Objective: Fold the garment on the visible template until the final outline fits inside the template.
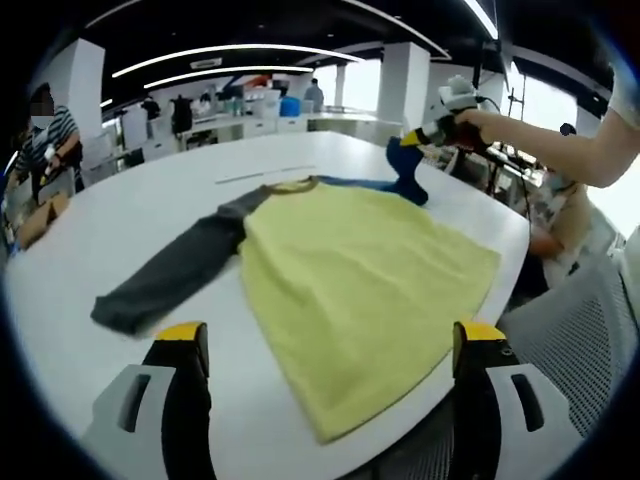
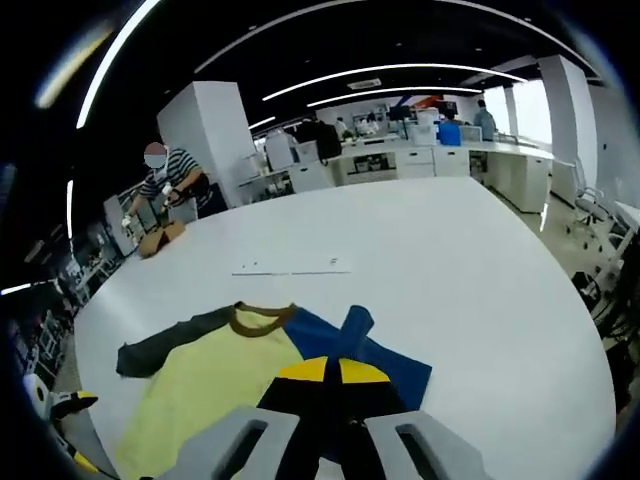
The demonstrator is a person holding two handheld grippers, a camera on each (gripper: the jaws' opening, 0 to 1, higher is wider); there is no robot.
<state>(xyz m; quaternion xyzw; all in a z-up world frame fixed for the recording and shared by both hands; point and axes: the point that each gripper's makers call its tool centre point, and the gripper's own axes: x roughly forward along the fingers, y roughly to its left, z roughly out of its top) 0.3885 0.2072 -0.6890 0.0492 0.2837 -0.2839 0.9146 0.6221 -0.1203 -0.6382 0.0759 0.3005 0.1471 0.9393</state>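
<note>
White table (image 1: pixel 330 160); right tool (image 2: pixel 325 372) apparently pinches blue sleeve (image 2: pixel 352 330).

shirt (image 2: pixel 215 375) hem behind right tongs (image 2: pixel 325 372)

I'm seeing a person in a striped shirt (image 2: pixel 172 180) bending over a brown cardboard box (image 2: pixel 160 238) past the white desk's (image 2: pixel 480 270) far left edge, while desks and monitors (image 2: pixel 420 135) are lining the office behind.

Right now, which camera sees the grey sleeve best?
The left gripper view: the grey sleeve lies stretched out whole across the white table. In the right gripper view the sleeve is small, off to the side.
</note>
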